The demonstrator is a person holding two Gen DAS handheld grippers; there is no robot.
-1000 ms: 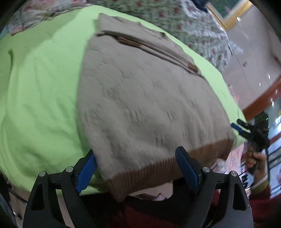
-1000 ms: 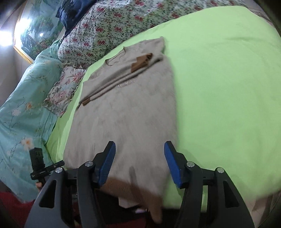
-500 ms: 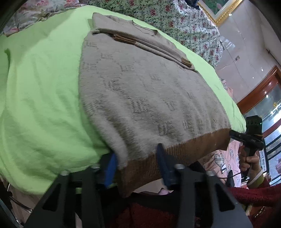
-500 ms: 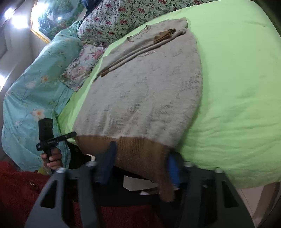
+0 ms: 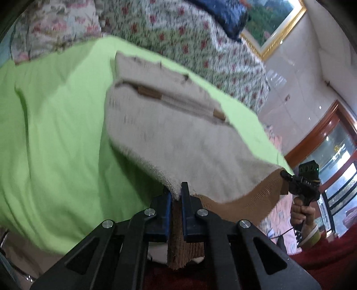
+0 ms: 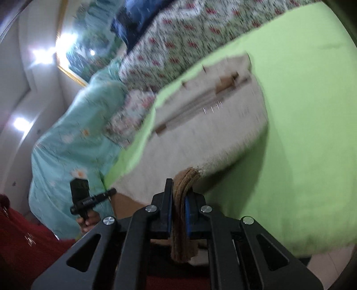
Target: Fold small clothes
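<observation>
A beige knitted sweater (image 5: 178, 138) with a brown ribbed hem lies on a lime-green sheet (image 5: 55, 138), its sleeves folded across the far end. My left gripper (image 5: 176, 196) is shut on the sweater's near left hem corner. My right gripper (image 6: 178, 196) is shut on the bunched brown hem at the near right corner; it also shows from the left wrist view (image 5: 299, 180). The sweater (image 6: 200, 138) is lifted at its near edge between the two grippers. Both views are blurred by motion.
Floral quilts (image 5: 178, 33) and a blue pillow (image 5: 225, 20) lie beyond the sheet. A turquoise floral cover (image 6: 73, 133) hangs on the left of the right wrist view. A framed picture (image 5: 274, 24) hangs on the wall. Red clothing (image 6: 22, 245) is near the grippers.
Both grippers went from open around the hem to shut on it. The near edge of the sweater has risen off the sheet, and both cameras now tilt upward.
</observation>
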